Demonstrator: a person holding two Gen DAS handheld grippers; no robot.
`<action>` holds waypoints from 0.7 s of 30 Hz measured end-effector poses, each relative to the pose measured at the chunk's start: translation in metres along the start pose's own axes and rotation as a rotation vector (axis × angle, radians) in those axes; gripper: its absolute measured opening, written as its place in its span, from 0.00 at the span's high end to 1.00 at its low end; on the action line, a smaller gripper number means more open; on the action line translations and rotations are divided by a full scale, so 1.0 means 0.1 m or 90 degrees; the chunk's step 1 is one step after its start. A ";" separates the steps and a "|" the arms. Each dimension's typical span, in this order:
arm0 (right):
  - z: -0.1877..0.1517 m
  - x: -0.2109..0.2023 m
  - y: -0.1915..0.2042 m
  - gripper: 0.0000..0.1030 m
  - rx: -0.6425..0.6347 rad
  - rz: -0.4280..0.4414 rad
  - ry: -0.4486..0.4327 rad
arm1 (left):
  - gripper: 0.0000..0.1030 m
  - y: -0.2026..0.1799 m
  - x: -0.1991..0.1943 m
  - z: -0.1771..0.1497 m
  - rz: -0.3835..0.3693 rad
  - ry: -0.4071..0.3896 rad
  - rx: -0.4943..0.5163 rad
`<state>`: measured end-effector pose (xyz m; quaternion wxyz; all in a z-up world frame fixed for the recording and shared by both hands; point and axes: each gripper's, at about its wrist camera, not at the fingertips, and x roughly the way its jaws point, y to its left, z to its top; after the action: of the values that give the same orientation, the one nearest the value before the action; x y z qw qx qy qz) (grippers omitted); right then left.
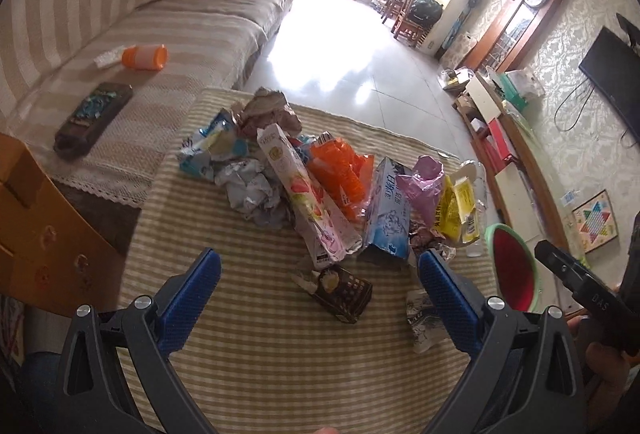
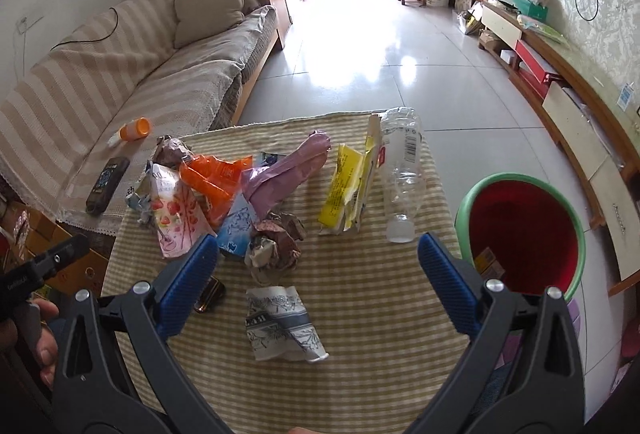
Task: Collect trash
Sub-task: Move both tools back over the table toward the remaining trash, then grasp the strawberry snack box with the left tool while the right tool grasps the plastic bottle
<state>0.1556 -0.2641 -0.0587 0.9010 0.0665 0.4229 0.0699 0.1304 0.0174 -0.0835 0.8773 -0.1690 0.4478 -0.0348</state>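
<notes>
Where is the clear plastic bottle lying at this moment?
In the right wrist view the clear plastic bottle lies on the striped cloth, right of the yellow package and left of the red bin.

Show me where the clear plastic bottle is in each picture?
Left wrist view: the clear plastic bottle lies at the right edge of the pile, mostly hidden behind the yellow wrapper.
Right wrist view: the bottle lies in plain sight, right of centre.
Shared landmark: the red bin with the green rim.
</notes>
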 end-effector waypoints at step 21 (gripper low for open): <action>0.16 0.79 -0.64 0.04 0.029 -0.063 0.036 | 0.09 -0.02 0.91 0.13 0.029 0.066 -0.052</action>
<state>0.2222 -0.3129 -0.1198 0.8892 0.0639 0.4527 0.0174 0.1946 -0.0005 -0.1461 0.8458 -0.1927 0.4975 -0.0050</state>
